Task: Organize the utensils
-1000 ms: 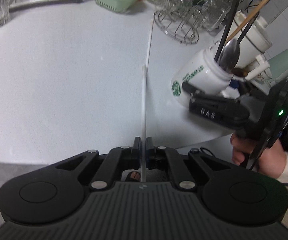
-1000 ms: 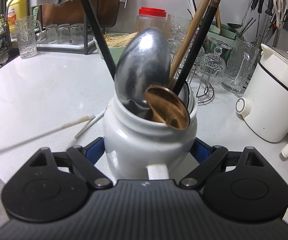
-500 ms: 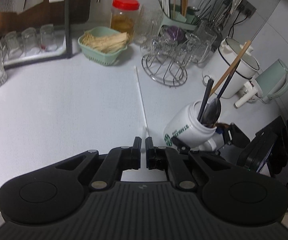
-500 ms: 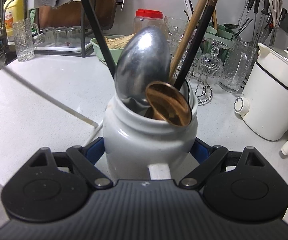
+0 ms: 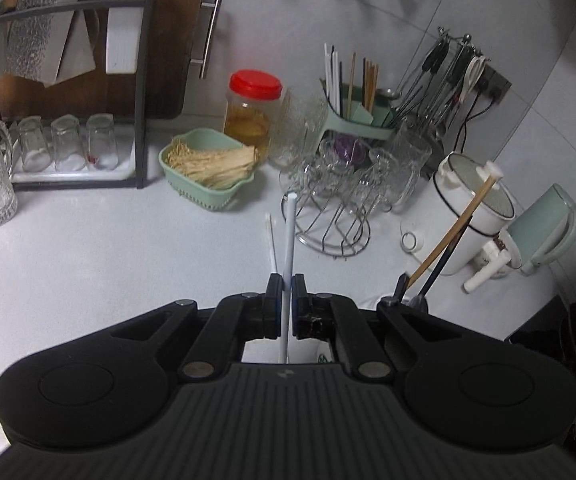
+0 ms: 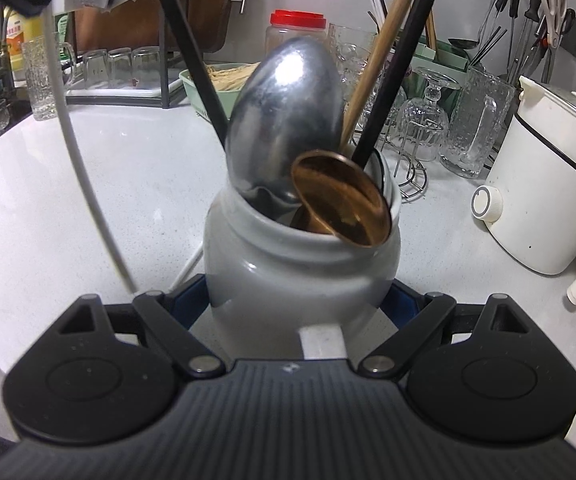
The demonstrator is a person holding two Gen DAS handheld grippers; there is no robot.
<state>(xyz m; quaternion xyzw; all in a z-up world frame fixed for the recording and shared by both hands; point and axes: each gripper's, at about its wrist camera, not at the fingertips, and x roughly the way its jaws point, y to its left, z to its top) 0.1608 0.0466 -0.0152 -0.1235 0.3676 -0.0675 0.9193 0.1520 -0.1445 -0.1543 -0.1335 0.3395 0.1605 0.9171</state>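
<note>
Lifted since a second ago, the thin white plastic chopstick [image 5: 289, 248] is now standing clear of the pale speckled counter [image 5: 108, 248] instead of lying along it, and the left hand-held gripper [image 5: 286, 284] is staying clenched on it, pads pinching its lower part while its tip is pointing toward the back edge. A second white chopstick [image 5: 271, 236] is lying flat on the counter just left of the held one. Further right, the right hand-held gripper [image 6: 301, 300] is grasping the white ceramic mug [image 6: 299, 272] by its sides, near the counter's front edge. Inside the mug are sitting a large steel spoon [image 6: 284, 120], a copper-coloured spoon [image 6: 339, 200], a wooden chopstick [image 6: 379, 52] and a black chopstick [image 6: 399, 64]. In the right view the raised white chopstick is hanging at the left.
</note>
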